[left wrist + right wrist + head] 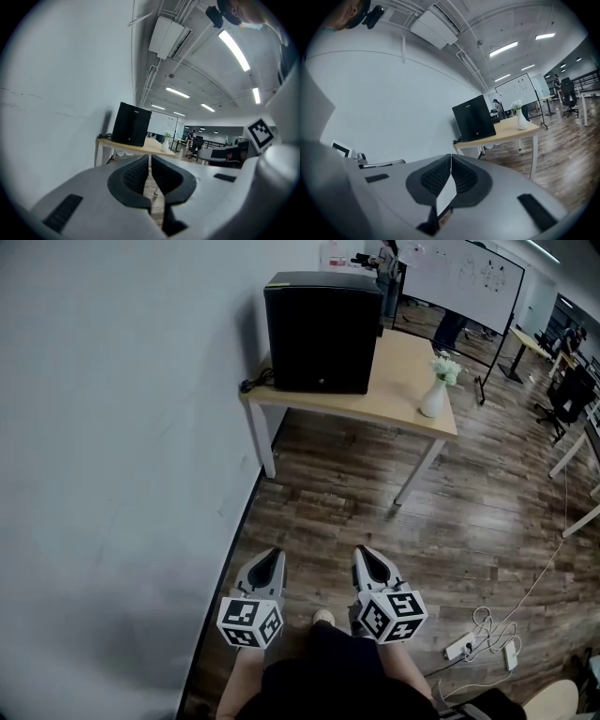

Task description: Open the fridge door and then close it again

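Note:
The fridge (323,329) is a small black cube with its door closed, standing at the left end of a light wooden table (398,404) against the wall. It appears far ahead in the left gripper view (132,124) and the right gripper view (474,118). Both grippers are held low, side by side over the wood floor and well short of the table. My left gripper (274,556) is shut with nothing in it, jaw tips together (150,157). My right gripper (364,552) is also shut and empty (451,156).
A white vase of flowers (435,395) stands at the table's right end. A plain wall (112,446) runs along the left. A power strip with cables (466,644) lies on the floor at the right. A whiteboard (469,277) and office chairs stand beyond the table.

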Tool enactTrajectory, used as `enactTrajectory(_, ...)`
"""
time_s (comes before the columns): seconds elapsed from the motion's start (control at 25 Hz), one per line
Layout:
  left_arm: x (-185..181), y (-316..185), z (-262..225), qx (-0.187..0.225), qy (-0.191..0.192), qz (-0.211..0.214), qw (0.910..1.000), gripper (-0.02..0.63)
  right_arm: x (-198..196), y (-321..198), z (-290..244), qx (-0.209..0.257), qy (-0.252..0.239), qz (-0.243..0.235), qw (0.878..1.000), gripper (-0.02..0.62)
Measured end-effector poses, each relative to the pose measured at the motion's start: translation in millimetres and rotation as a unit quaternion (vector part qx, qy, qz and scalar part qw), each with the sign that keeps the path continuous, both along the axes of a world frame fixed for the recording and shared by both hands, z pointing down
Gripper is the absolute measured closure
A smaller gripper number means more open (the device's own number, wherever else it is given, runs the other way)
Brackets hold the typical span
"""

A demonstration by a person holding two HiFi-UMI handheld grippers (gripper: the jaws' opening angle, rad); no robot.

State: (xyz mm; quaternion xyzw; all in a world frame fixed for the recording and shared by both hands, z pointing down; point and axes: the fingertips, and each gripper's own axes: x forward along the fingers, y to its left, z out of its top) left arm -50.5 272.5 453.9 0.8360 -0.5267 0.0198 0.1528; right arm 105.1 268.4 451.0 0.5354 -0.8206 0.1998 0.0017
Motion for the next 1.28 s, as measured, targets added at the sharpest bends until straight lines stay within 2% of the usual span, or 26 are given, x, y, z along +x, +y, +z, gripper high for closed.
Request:
enactTrajectory(0.24,3.1,-46.6,1.7,0.004,0.0,-0.023,0.9997,0.588,1.3,-52.2,3.9,0.001,-0.001,-0.027,1.0,0.604)
enactTrajectory(0.52,15.3,-81.7,15.8,0.001,0.002,-0.038,0.9993,0.588,4.6,-88.5,20.9,-0.008,0.001,-0.056,0.998,0.604)
enactTrajectory(0.76,22.4,-92.9,19.1,-0.007,-0.002,-0.036,0.9993,0.588,7.0,-103.1,24.8,-0.018,0.0,-0.062,0.998,0.604)
enactTrajectory(1.28,9.6,-107.2,28.5,-0.022,0.001,-0.05,0.9985,0.588,-3.6,-116.9,35.1,-0.035,0.0,-0.071,0.997,0.604)
